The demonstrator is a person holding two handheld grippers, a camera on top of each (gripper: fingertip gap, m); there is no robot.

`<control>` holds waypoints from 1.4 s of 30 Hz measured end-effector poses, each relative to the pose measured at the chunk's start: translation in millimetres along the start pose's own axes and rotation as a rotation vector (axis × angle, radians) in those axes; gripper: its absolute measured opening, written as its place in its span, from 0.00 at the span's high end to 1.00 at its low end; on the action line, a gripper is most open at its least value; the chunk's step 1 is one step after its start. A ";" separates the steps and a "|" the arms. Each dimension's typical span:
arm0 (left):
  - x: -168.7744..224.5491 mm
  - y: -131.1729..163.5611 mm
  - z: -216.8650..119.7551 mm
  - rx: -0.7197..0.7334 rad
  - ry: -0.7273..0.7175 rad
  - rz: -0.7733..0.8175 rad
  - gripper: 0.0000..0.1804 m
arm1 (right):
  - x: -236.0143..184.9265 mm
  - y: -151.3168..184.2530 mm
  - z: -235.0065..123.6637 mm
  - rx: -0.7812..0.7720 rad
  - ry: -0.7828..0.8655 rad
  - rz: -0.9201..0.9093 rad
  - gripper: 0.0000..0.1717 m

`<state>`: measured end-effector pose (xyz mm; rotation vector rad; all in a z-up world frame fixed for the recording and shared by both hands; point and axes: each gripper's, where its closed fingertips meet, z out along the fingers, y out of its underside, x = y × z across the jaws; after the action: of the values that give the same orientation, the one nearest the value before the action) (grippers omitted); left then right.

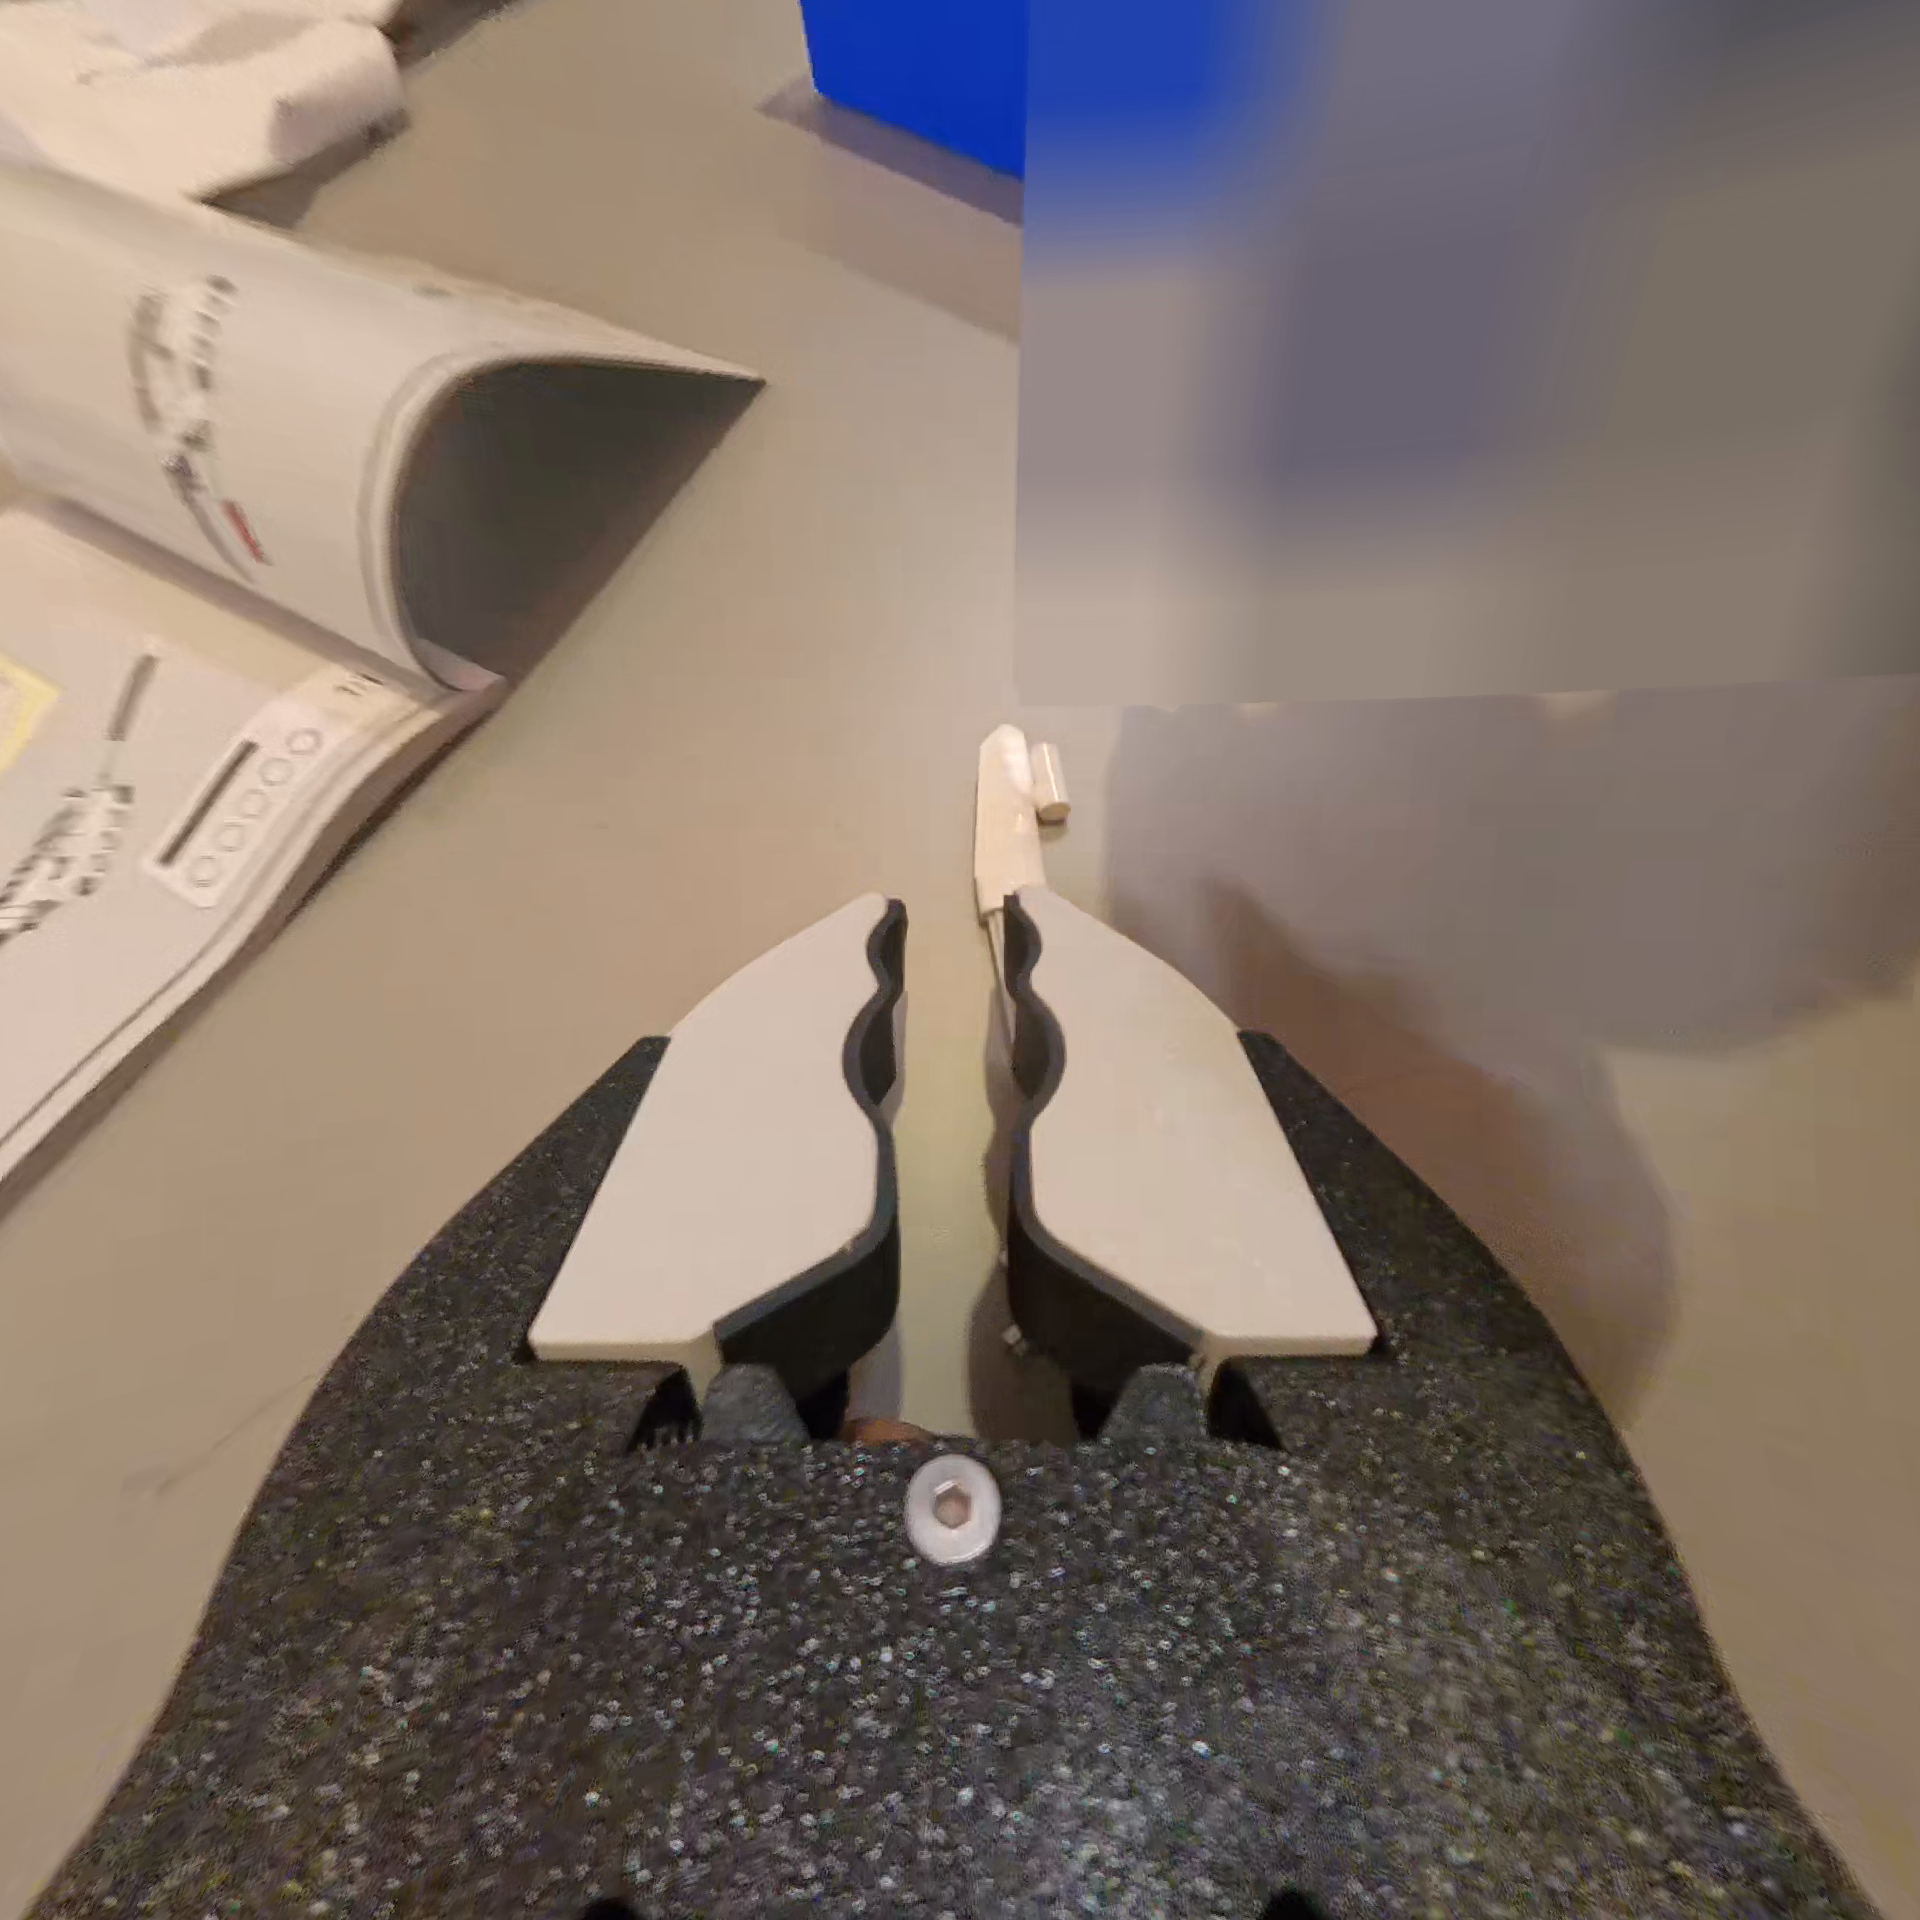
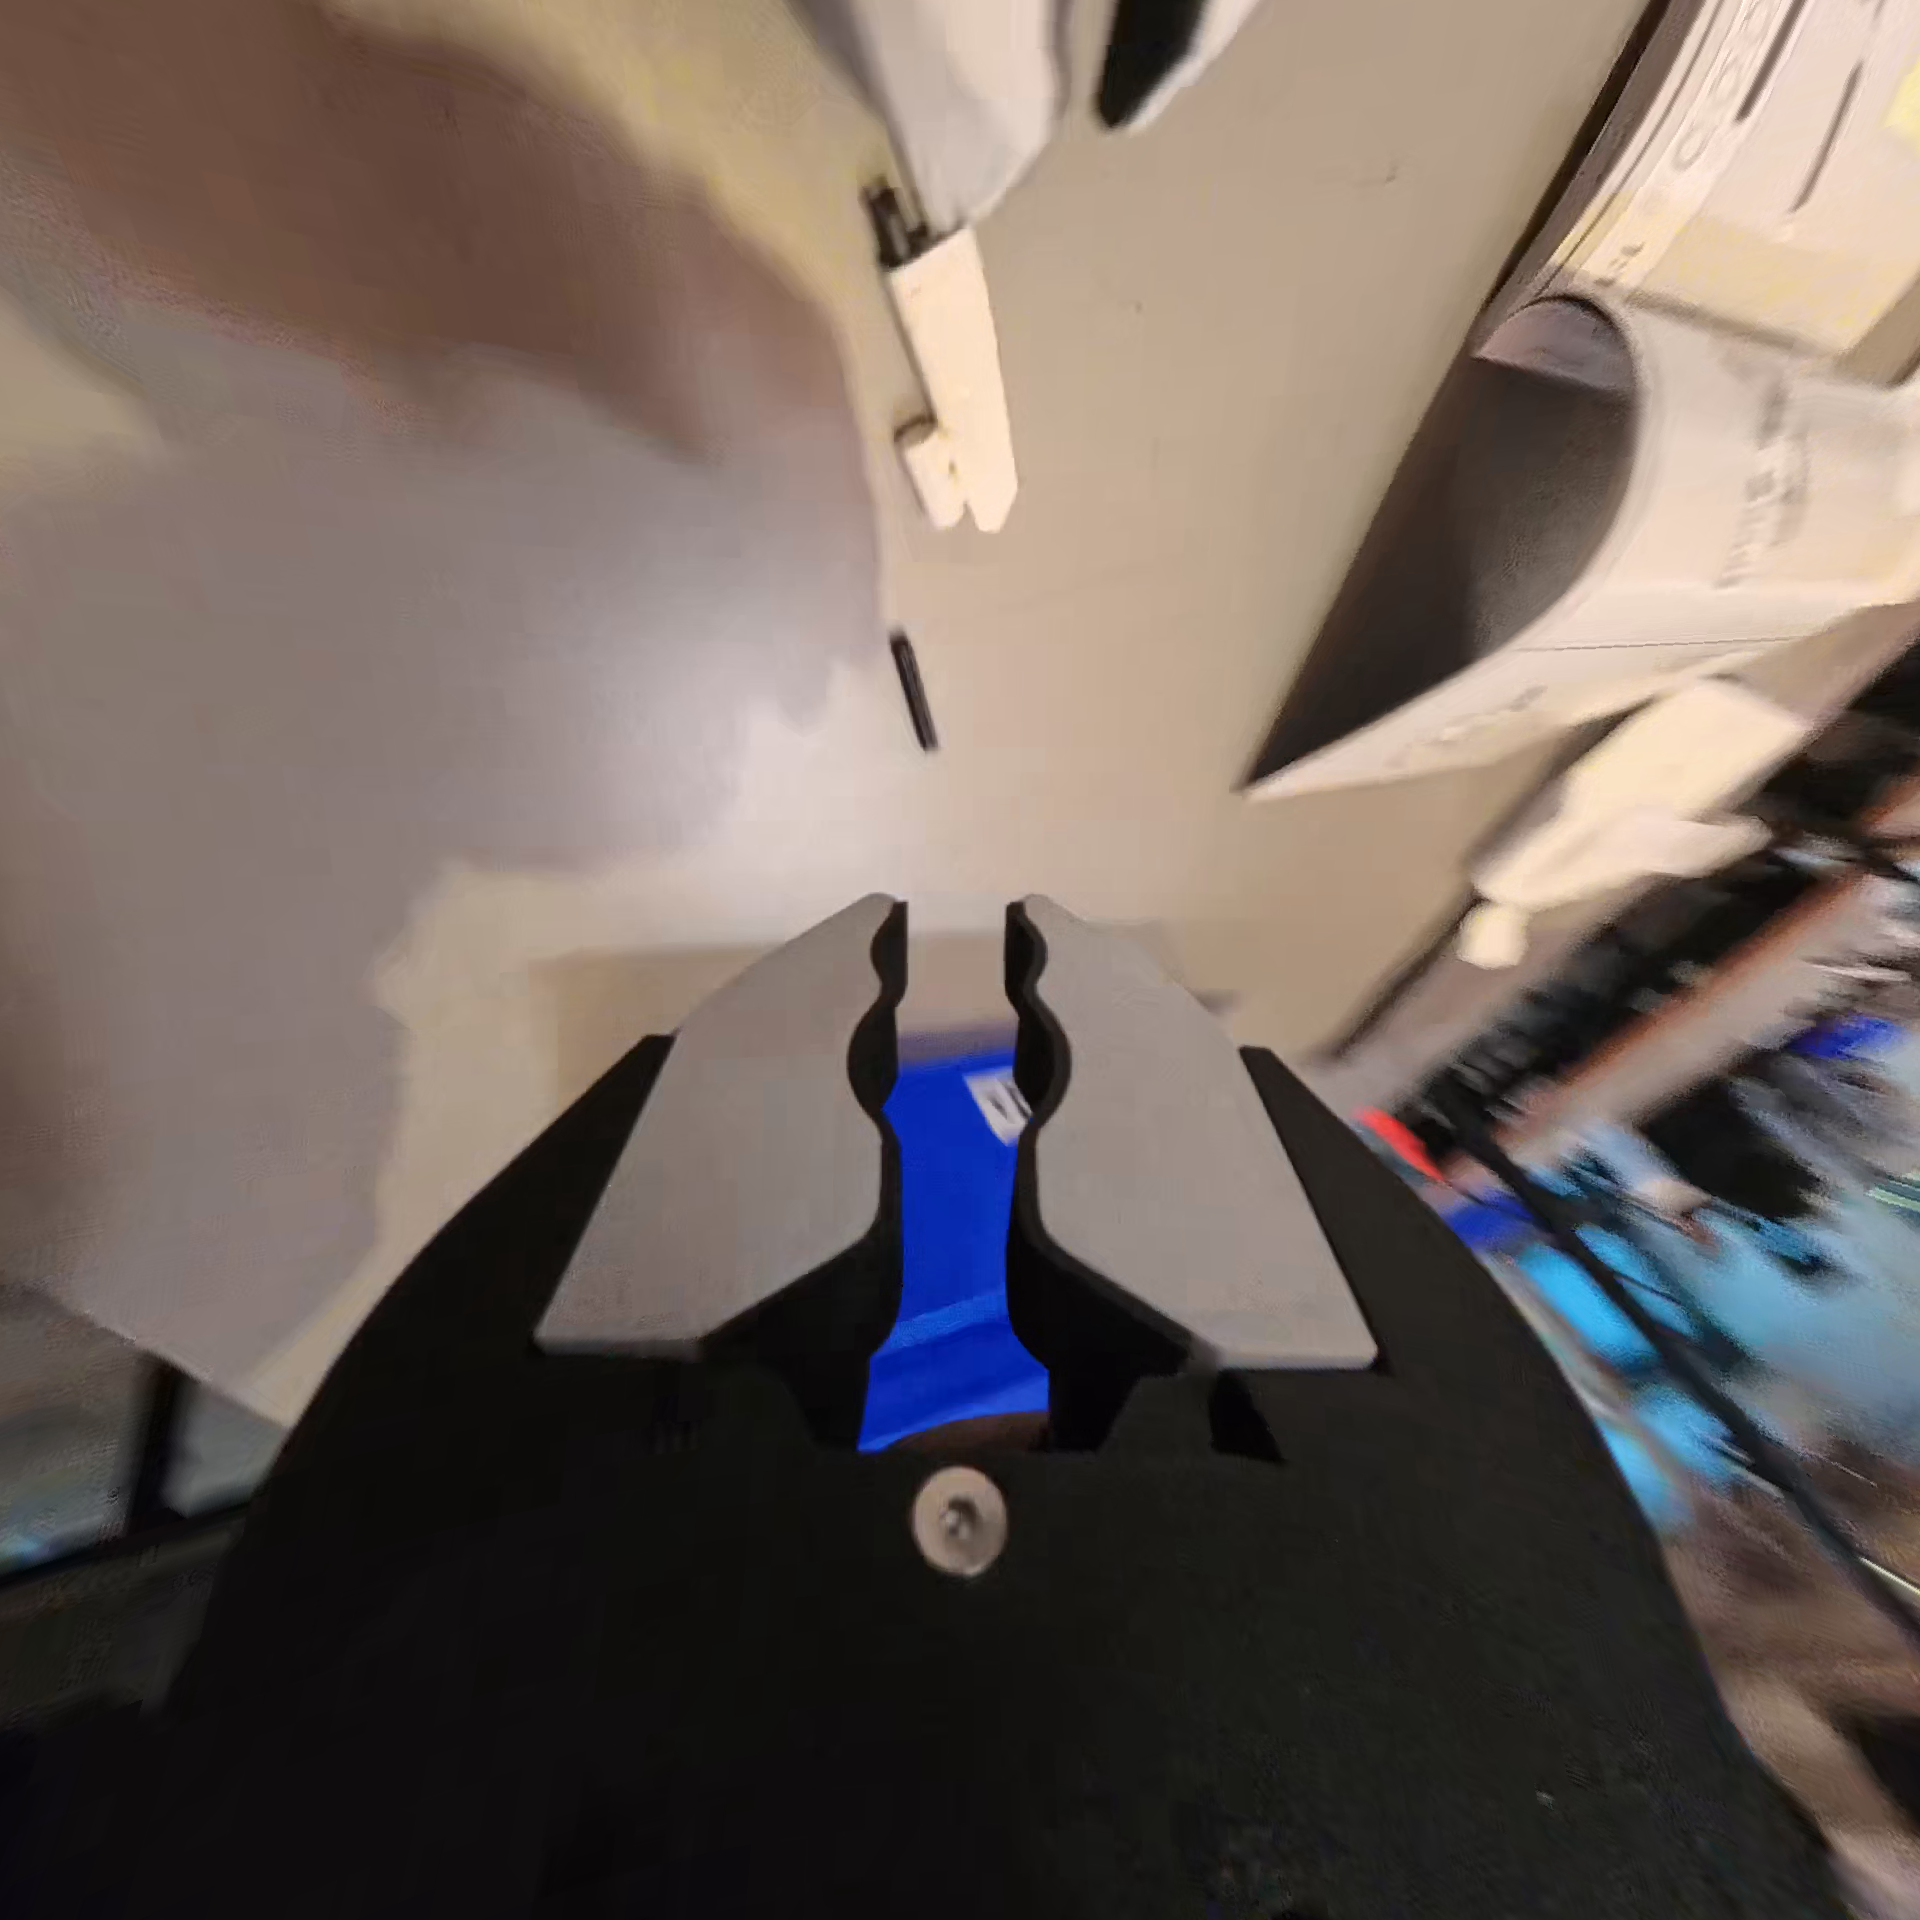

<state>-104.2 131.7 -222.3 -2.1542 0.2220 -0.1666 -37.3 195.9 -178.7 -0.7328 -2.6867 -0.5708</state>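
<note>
Left-wrist view, left to right:

- Open booklet [image 1: 239, 644], white pages curling up, on the tabletop [image 1: 727, 623] at far left. Well apart from the gripper; little hazard.
- Crumpled white cloth [image 1: 208, 83], top left corner.
- Blue box [image 1: 914, 73], far edge, centre.
- Left gripper [image 1: 954, 914]: jaws apart, a clear strip of tabletop showing between the pads. A thin white stem runs along the inner face of its right-hand finger [image 1: 1143, 1091]; whether pad and stem touch cannot be told. No two-sided pinch shows.
- White plastic piece [image 1: 1003, 821] with a small white cylinder [image 1: 1051, 784] just beside it, ahead of the fingertips. Likely hazard: an unpinched piece could slide or roll off, taking the cylinder with it.

Right-wrist view, left to right:

- Small black sliver [image 2: 912, 691], lying loose on the tabletop; easily knocked away.
- Right gripper [image 2: 956, 914]: jaws apart, nothing between them, blue box below. The heavy blur suggests quick motion; an overshoot could strike the white plastic piece.
</note>
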 end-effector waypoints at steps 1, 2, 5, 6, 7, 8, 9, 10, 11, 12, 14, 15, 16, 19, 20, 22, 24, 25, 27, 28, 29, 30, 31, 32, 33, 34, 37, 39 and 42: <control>-1.4 -3.8 -4.9 0.036 -0.023 0.005 0.90 | 3.4 -0.8 -12.1 -0.077 0.077 -0.074 0.90; -2.5 -9.4 -9.9 0.075 -0.043 0.005 0.90 | 9.6 -5.3 -25.3 -0.140 0.166 -0.133 0.90; 4.1 -23.1 -19.7 0.162 -0.020 -0.008 0.91 | 15.0 -36.3 -64.4 -0.172 0.324 -0.225 0.90; 5.4 -23.9 -19.9 0.166 -0.015 -0.010 0.91 | 13.0 -46.5 -74.9 -0.154 0.353 -0.249 0.91; 6.0 -22.8 -18.9 0.159 -0.014 -0.007 0.91 | 10.5 -55.2 -83.5 -0.137 0.379 -0.270 0.92; 5.6 -21.0 -17.5 0.148 -0.019 -0.001 0.91 | 7.5 -64.1 -89.9 -0.109 0.400 -0.286 0.92; 5.2 -19.0 -16.3 0.137 -0.026 0.007 0.91 | 3.8 -73.4 -93.0 -0.073 0.405 -0.293 0.93; 5.1 -17.7 -15.9 0.129 -0.032 0.017 0.91 | -0.1 -80.0 -93.1 -0.051 0.398 -0.294 0.93; 5.6 -17.1 -16.0 0.127 -0.034 0.027 0.91 | -1.1 -83.4 -92.3 -0.054 0.414 -0.296 0.93; 6.4 -17.2 -16.4 0.128 -0.034 0.034 0.91 | -1.6 -86.8 -90.8 -0.061 0.437 -0.303 0.93; 6.4 -17.8 -16.9 0.128 -0.035 0.035 0.91 | -8.7 -96.6 -83.0 -0.051 0.439 -0.309 0.93; 5.7 -18.4 -17.4 0.128 -0.039 0.034 0.91 | -12.1 -101.6 -77.8 -0.032 0.433 -0.306 0.93; 4.3 -18.7 -18.1 0.128 -0.048 0.032 0.91 | -15.7 -105.5 -71.3 0.002 0.407 -0.292 0.92; -4.2 -16.5 -20.2 0.118 -0.095 0.011 0.91 | -19.4 -95.7 -47.1 0.113 0.249 -0.158 0.91; -5.9 -15.1 -20.6 0.114 -0.103 0.002 0.91 | -18.2 -86.9 -39.0 0.148 0.201 -0.103 0.90; -5.4 -12.3 -20.4 0.105 -0.102 -0.009 0.90 | -14.3 -67.0 -22.6 0.226 0.114 0.006 0.89; -0.8 -8.2 -19.4 0.080 -0.091 -0.006 0.89 | -7.6 -47.0 -4.2 0.285 0.046 0.109 0.87; 2.1 -5.7 -19.2 0.063 -0.085 -0.003 0.88 | -2.3 -38.7 5.3 0.306 0.033 0.151 0.84; 9.5 -0.6 -20.7 0.031 -0.073 0.000 0.86 | 7.7 -28.7 21.6 0.341 0.027 0.218 0.79; 13.2 1.8 -22.3 0.018 -0.069 -0.002 0.85 | 10.7 -27.6 27.4 0.358 0.020 0.245 0.75; 17.0 5.1 -24.3 0.000 -0.065 -0.004 0.85 | 13.1 -29.0 31.1 0.382 0.014 0.261 0.73; 20.0 9.2 -26.7 -0.022 -0.064 -0.006 0.84 | 15.2 -32.1 33.3 0.411 0.010 0.269 0.73; 21.8 13.6 -29.7 -0.044 -0.071 -0.007 0.84 | 16.4 -35.8 34.8 0.439 0.003 0.272 0.72; 23.8 18.2 -32.9 -0.065 -0.074 -0.006 0.83 | 16.2 -39.5 36.2 0.462 -0.014 0.271 0.72; 26.7 23.6 -36.1 -0.089 -0.069 -0.004 0.83 | 14.9 -43.1 37.5 0.480 -0.036 0.267 0.72; 30.1 30.3 -38.8 -0.121 -0.056 -0.002 0.83 | 13.2 -46.7 38.6 0.494 -0.057 0.260 0.72; 27.6 48.2 -44.9 -0.200 -0.087 0.034 0.81 | 7.2 -56.6 42.9 0.510 -0.094 0.231 0.71; 20.2 54.8 -46.4 -0.225 -0.129 0.079 0.81 | 4.6 -61.3 44.9 0.508 -0.089 0.214 0.71; 17.0 58.8 -44.2 -0.252 -0.128 0.115 0.81 | 0.3 -71.8 40.5 0.550 -0.080 0.181 0.71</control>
<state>-102.2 60.0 -245.9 -2.3846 0.3058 0.0696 -83.2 157.3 -235.3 -0.8281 -2.6151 0.2432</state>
